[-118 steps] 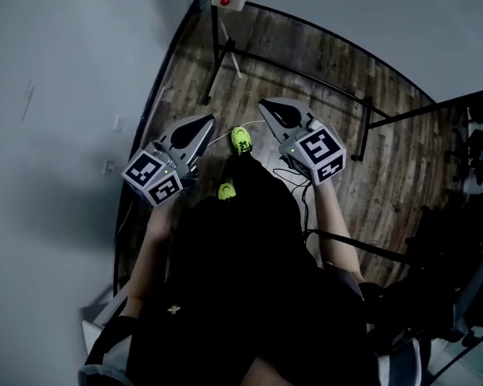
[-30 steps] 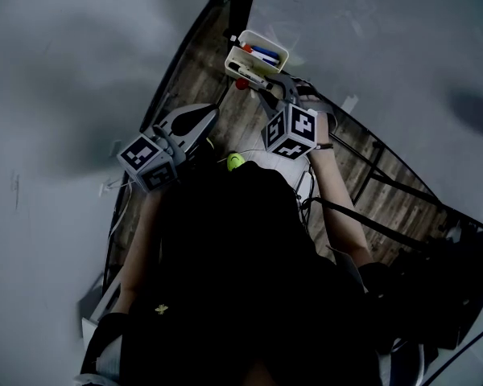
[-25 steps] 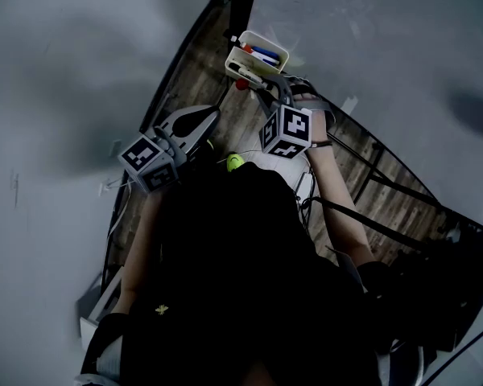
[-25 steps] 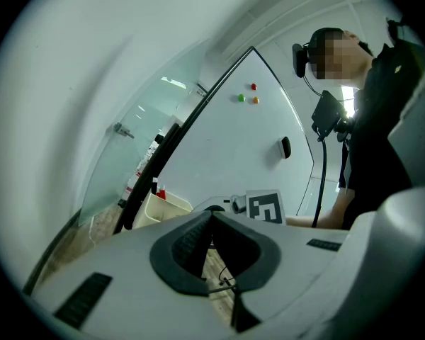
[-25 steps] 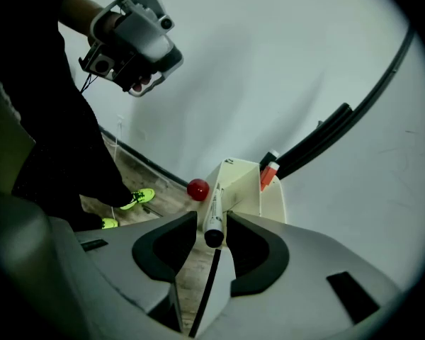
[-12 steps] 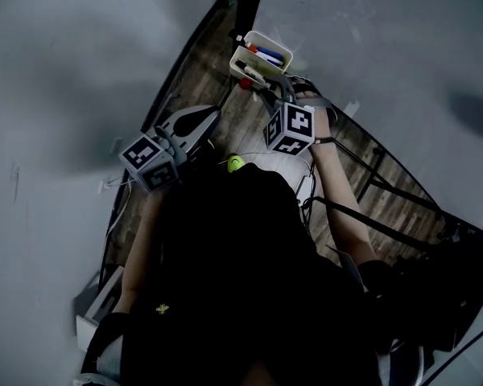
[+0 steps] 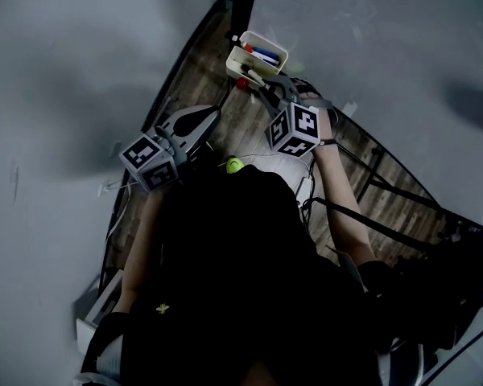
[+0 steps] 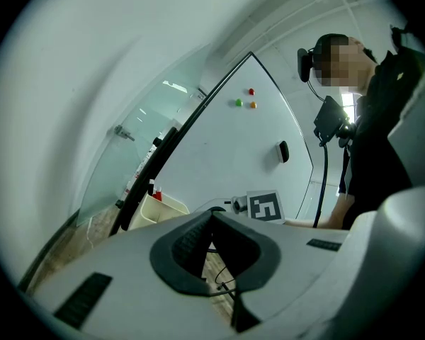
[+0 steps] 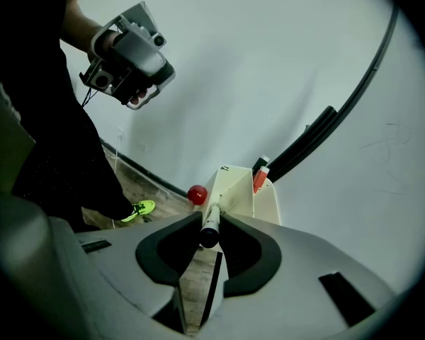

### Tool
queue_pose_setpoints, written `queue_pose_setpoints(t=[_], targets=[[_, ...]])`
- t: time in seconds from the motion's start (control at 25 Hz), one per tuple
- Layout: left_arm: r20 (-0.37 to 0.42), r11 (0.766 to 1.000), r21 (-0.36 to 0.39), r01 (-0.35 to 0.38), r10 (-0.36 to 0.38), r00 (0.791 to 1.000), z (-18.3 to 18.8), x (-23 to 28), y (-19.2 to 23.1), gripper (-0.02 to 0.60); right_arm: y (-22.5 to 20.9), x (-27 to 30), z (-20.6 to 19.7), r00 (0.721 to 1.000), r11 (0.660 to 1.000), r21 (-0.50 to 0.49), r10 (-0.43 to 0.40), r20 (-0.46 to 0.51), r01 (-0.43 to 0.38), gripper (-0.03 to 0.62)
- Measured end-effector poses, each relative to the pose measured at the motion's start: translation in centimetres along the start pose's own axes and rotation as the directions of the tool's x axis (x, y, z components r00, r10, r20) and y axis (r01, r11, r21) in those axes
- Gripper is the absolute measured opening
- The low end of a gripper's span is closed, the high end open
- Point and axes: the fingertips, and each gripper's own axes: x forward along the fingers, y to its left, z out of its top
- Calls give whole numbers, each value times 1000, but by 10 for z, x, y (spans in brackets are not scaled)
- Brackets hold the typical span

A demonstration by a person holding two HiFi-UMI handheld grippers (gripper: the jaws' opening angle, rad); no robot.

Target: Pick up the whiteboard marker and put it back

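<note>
Marker [image 9: 212, 211], black end jutting from the tray [image 9: 239, 190], sits pinched in my right tongs [image 9: 210, 227], whose jaws have just been closing, left tongs [image 8: 212, 214] shut and empty; so shallow a hold could let it slip on lifting.

Floor [image 7: 233, 131]: matt wood planks, visible grain. Tray [image 9: 237, 190] is smooth cream plastic. Whiteboard marker [image 9: 211, 222] has a smooth plastic barrel. Whiteboard [image 8: 227, 154] face is smooth, white, low gloss.
</note>
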Motion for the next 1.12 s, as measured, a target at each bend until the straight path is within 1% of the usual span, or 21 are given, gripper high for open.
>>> queue_pose_setpoints(t=[0.24, 0.44, 0.76, 1.0, 1.12], targets=[[-3, 1000, 5, 8, -8, 1000, -2, 1, -5, 5, -2, -7, 3, 999, 998, 57, 0, 39, -2, 81], [-1, 1000, 12, 10, -9, 1000, -2, 2, -8, 5, -3, -13, 7, 998, 996, 84, -13, 59, 8, 81], [10, 999, 29, 22, -23, 1000, 0, 1, -16, 5, -7, -28, 18, 995, 987, 158, -35, 98, 19, 81], [19, 999, 36, 32, -32, 999, 1, 2, -21, 5, -11, -39, 24, 987, 963, 268, -66, 145, 25, 81], [23, 998, 42, 42, -43, 999, -1, 3, -22, 5, -15, -47, 26, 983, 953, 300, -91, 158, 40, 81]])
